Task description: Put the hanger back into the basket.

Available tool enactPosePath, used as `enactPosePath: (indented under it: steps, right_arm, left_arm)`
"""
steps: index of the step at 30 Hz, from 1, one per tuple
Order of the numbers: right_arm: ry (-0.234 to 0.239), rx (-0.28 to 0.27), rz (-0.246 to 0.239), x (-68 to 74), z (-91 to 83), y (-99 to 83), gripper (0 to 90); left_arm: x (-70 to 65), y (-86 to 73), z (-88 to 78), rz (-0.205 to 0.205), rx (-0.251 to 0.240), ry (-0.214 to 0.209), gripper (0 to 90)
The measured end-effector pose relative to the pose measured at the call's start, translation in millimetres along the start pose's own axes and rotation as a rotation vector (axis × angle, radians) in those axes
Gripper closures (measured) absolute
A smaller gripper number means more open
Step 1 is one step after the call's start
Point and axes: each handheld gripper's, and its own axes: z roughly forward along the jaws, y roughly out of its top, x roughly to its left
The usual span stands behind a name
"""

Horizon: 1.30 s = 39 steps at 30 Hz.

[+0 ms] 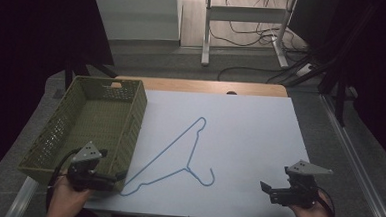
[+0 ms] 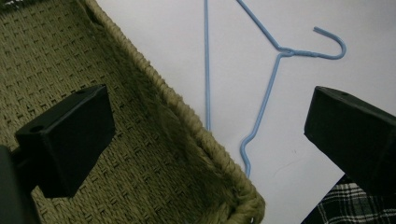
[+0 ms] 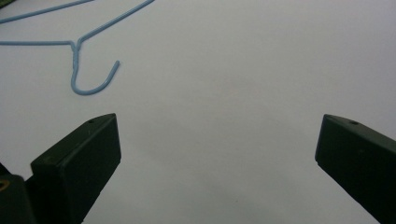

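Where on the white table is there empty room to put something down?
The biggest bare patch lies between the blue hanger and the table's right edge, ahead of the right gripper. Another lies behind the hanger, beside the green basket. It's crowded near the left gripper, where basket corner and hanger end meet.

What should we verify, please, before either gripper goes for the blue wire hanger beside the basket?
1. Left gripper jaws apart with nothing between them: ok.
2. Right gripper jaws apart with nothing between them: ok.
3. Blue hanger lies flat on the white table, untouched by either gripper: ok.
4. Hanger's hook has bare table around it for a grasp: ok.
5. Hanger's lower corner is free of the basket: cannot tell; it runs right up to the woven rim.
6. Basket has room inside: ok; nothing is visible in it.
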Motion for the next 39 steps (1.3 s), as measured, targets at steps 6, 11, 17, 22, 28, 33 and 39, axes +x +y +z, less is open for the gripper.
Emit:
enactPosePath:
  steps: [6,11,17,22,28,33,39]
  right_arm:
    - [0.001,0.005,-0.012,2.2,0.9,0.3,0.0]
    - [0.005,0.008,-0.014,3.1,1.6,0.1,0.0]
    - [0.002,0.014,-0.024,4.5,2.1,0.1,0.0]
    - [-0.002,0.018,-0.024,4.9,2.7,0.0,0.0]
    - [-0.005,0.019,-0.026,5.2,2.3,0.2,0.0]
    - [-0.009,0.016,-0.031,6.1,2.1,0.6,0.0]
    - [-0.011,0.016,-0.032,6.4,2.1,0.7,0.0]
  left_arm:
    - [3.8,-0.8,2.6,-0.018,0.004,-0.010,1.2]
    - [3.5,-0.3,2.9,-0.020,0.001,-0.017,0.8]
    - [3.4,1.2,2.6,-0.030,-0.008,-0.040,0.8]
    - [1.5,4.5,1.4,-0.025,-0.022,-0.059,0.8]
    - [-6.8,14.0,3.0,-0.007,-0.034,-0.096,0.7]
    - [-10.8,20.4,4.6,0.008,-0.043,-0.085,0.6]
    - [-20.1,30.4,8.1,0.039,-0.047,-0.108,0.6]
